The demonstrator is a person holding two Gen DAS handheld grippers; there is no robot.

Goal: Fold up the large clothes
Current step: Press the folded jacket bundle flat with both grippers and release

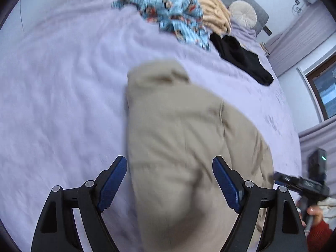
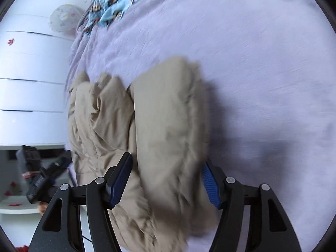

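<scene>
A large beige garment [image 1: 178, 138] lies folded in a long bundle on the lilac bedspread [image 1: 63, 84]. My left gripper [image 1: 169, 166] is open, its blue-padded jaws wide apart just above the near end of the garment. In the right wrist view the same beige garment [image 2: 163, 130] lies bunched near the bed's edge, and my right gripper [image 2: 167, 166] is open with its jaws straddling a raised fold; the fabric hides part of the right fingertip. The right gripper also shows in the left wrist view [image 1: 300, 182], held by a hand at the right edge.
A blue patterned garment [image 1: 174, 16], a tan plush blanket [image 1: 214, 12], a black garment [image 1: 241, 56] and a round cushion [image 1: 243, 13] lie at the head of the bed. A white dresser [image 2: 31, 73] stands beside the bed. A window [image 1: 323, 88] is at the right.
</scene>
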